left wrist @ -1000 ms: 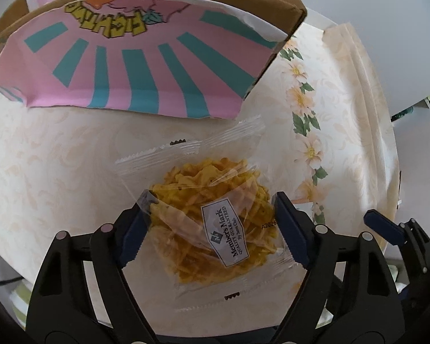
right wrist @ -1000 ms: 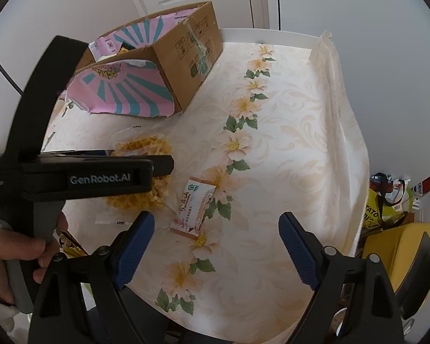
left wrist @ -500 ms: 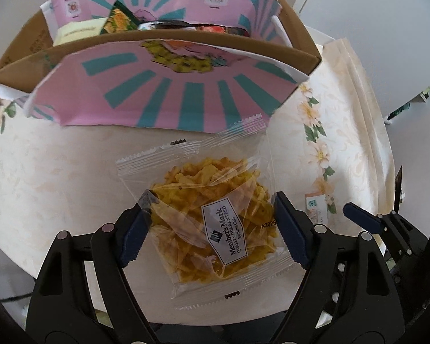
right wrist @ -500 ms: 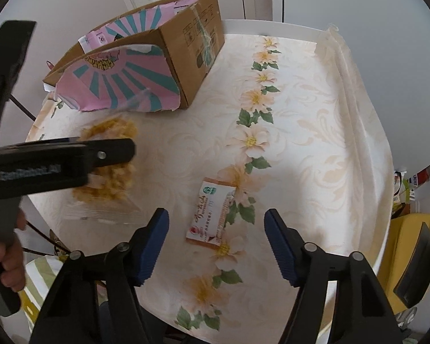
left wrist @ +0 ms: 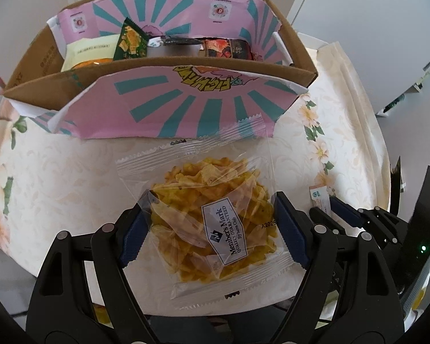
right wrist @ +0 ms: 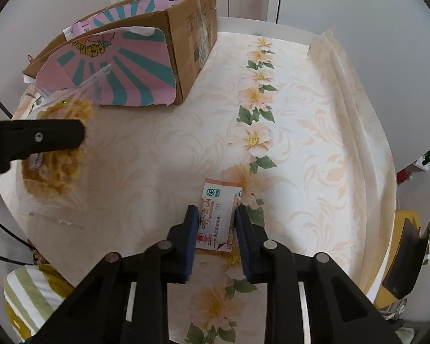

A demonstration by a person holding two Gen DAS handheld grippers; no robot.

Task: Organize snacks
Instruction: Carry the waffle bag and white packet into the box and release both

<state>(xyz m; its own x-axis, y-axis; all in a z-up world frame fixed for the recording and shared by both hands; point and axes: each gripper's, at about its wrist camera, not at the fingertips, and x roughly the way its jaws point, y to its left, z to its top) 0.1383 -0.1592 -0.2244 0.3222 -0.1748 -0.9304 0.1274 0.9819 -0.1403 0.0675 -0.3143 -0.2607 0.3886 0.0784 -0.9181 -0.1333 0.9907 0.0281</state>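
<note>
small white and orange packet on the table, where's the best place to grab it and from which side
Grip the small white and orange packet across its narrow width, at the near half, coming from its near short end. It lies flat on the tablecloth with its long axis pointing away, so its long edges offer the slimmest span. The right gripper already straddles it this way.

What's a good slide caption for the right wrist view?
Right gripper closing around a small snack packet on the floral tablecloth.
</note>
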